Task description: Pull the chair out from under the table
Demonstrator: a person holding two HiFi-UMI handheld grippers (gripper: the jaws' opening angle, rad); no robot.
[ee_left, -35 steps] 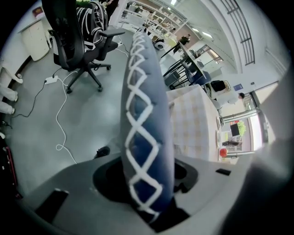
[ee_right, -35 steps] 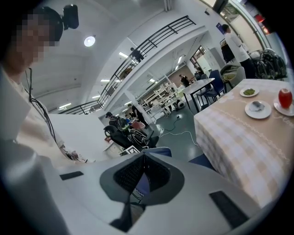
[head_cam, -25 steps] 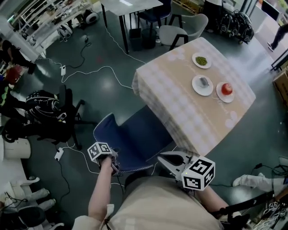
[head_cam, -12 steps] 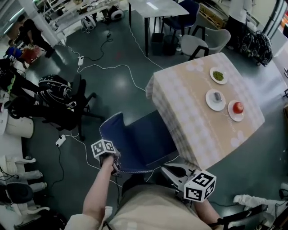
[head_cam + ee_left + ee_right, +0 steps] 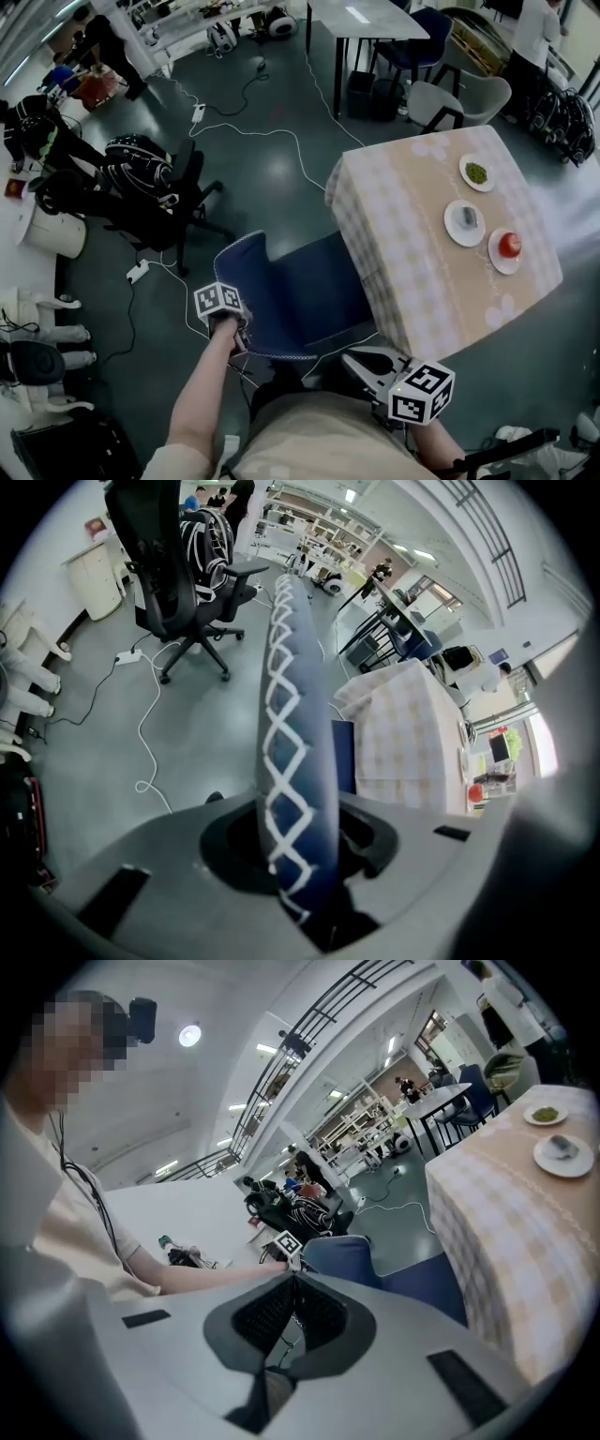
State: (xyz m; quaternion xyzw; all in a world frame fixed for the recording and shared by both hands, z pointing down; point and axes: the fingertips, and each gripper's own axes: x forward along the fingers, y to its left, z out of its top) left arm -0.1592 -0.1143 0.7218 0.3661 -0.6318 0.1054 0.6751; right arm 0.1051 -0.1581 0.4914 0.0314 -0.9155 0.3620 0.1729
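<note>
Grey workshop floor point(image 5: 281, 178) surrounds the blue chair point(image 5: 300, 291), its seat partly tucked under the checked counter point(image 5: 412, 253). Left tongs point(image 5: 236, 334) have just been closing onto its backrest rim. Right tongs point(image 5: 351, 357) are pinched together, empty. The grip looks set, so the next move is a steady pull backwards.

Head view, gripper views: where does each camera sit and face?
Head view: on the person's head, steeply down at blue chair, table; left forearm, torso, left gripper, right gripper show.
Left gripper view: along its jaws, just closed further onto the chair's back edge.
Right gripper view: along its shut, empty jaws toward the left forearm.
All share chair, table.
</note>
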